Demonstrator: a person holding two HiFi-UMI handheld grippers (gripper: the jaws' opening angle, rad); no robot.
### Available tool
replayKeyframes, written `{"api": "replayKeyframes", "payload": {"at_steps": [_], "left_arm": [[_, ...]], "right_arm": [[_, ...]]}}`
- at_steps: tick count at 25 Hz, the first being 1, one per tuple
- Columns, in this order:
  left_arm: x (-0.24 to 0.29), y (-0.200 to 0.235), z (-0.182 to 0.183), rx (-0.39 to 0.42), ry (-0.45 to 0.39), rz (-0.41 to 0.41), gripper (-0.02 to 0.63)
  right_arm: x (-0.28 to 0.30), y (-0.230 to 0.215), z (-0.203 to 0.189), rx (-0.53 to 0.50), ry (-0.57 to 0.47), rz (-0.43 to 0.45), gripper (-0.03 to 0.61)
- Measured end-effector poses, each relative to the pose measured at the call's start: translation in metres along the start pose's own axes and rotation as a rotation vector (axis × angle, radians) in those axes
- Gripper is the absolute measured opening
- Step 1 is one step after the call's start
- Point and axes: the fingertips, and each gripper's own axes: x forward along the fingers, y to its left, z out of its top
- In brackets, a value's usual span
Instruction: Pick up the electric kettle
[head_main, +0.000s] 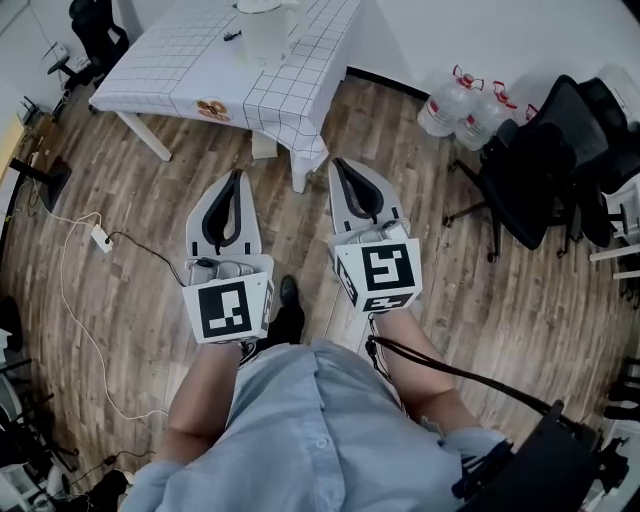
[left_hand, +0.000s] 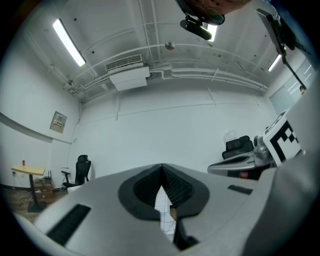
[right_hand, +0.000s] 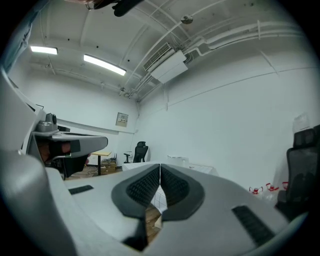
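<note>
The white electric kettle (head_main: 265, 30) stands on a table with a white grid-pattern cloth (head_main: 200, 60) at the top of the head view. Both grippers are held side by side over the wooden floor, short of the table and pointing toward it. My left gripper (head_main: 236, 176) is shut with nothing in it, its pads meeting in the left gripper view (left_hand: 161, 169). My right gripper (head_main: 338, 164) is also shut and empty (right_hand: 160, 168). Past the right gripper's tips, a pale white shape (right_hand: 177, 159) sits on the table; it looks like the kettle.
Black office chairs (head_main: 545, 165) and large water bottles (head_main: 465, 105) stand at the right. A power strip (head_main: 100, 238) with a white cable lies on the floor at the left. A small dark item (head_main: 232, 36) lies on the table near the kettle.
</note>
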Motion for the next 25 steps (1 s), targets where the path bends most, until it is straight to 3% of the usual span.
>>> {"api": "replayKeyframes", "payload": {"at_steps": [11,25], "left_arm": [[0.117,0.078,-0.015,-0.018,-0.032,-0.042,0.002],[0.225,0.099,-0.062,-0.030,0.035,-0.048,0.002]], "right_arm": [[0.139,-0.017,0.022,-0.023,-0.019,-0.061,0.002],[0.239,-0.084,-0.003,-0.002,0.022,-0.098,0.003]]}}
